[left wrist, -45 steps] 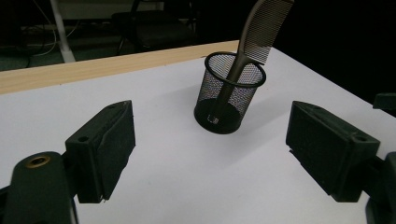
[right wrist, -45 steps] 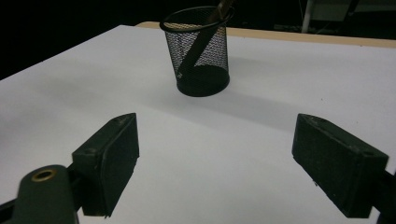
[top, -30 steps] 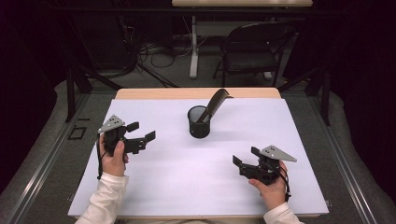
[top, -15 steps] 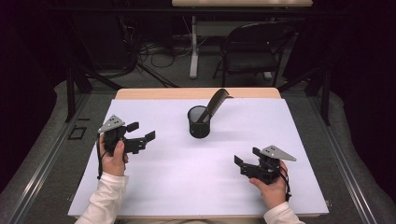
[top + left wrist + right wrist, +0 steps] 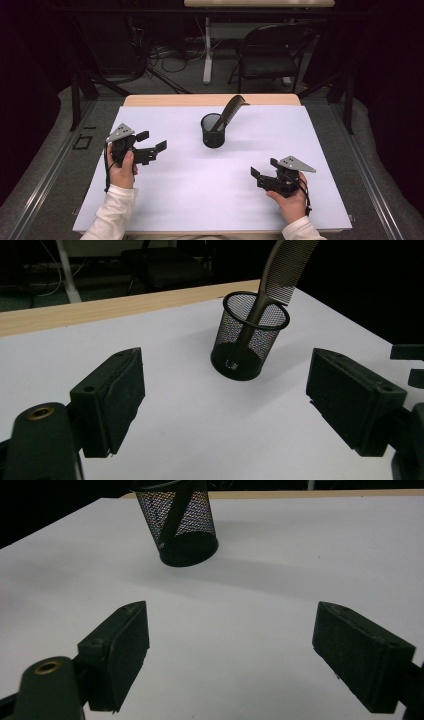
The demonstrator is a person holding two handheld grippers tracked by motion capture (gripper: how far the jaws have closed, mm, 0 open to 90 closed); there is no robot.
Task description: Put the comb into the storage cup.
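Your black mesh cup point(image 5: 213, 131) stands upright toward the far middle of the white desk point(image 5: 200, 200), a comb point(image 5: 231, 110) leaning out over its rim. Your left tool point(image 5: 152, 142) and right tool point(image 5: 259, 170) are both released, holding nothing, well apart from the cup, with bare desk all around.

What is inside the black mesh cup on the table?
A comb stands in the mesh cup, leaning against the rim with its toothed end sticking out above. Its handle shows dimly through the mesh, reaching down to the cup's bottom. Nothing else is seen inside.
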